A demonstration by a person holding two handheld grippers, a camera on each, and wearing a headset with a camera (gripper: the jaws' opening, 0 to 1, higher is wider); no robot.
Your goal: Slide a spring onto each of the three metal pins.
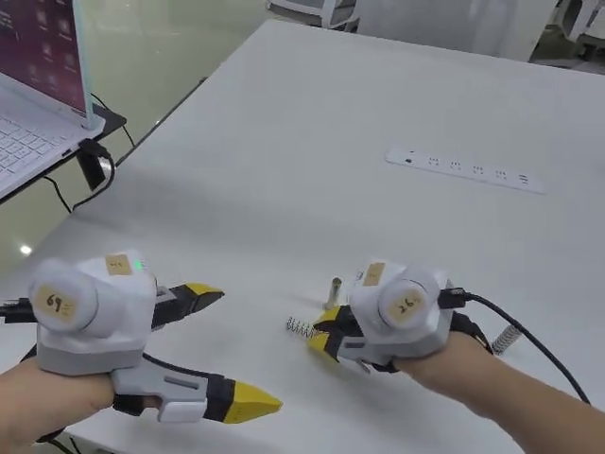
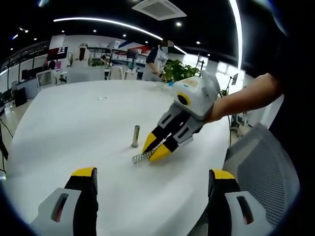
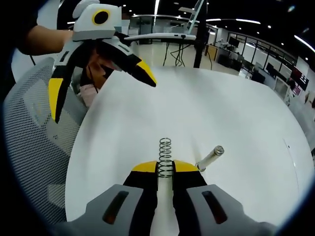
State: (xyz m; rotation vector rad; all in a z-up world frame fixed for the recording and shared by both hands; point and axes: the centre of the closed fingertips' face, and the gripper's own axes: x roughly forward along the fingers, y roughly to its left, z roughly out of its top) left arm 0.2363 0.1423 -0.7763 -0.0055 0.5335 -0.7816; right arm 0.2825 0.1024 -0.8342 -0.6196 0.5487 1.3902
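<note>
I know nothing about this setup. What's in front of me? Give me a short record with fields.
Setting: white table with a laptop and a power strip
Right gripper: fingers shut on a spring
Left gripper: open, holding nothing
Pin: upright on the table, bare, close beside the held spring
Other spring: lying by the right wrist
Progress: no spring on this pin yet
</note>
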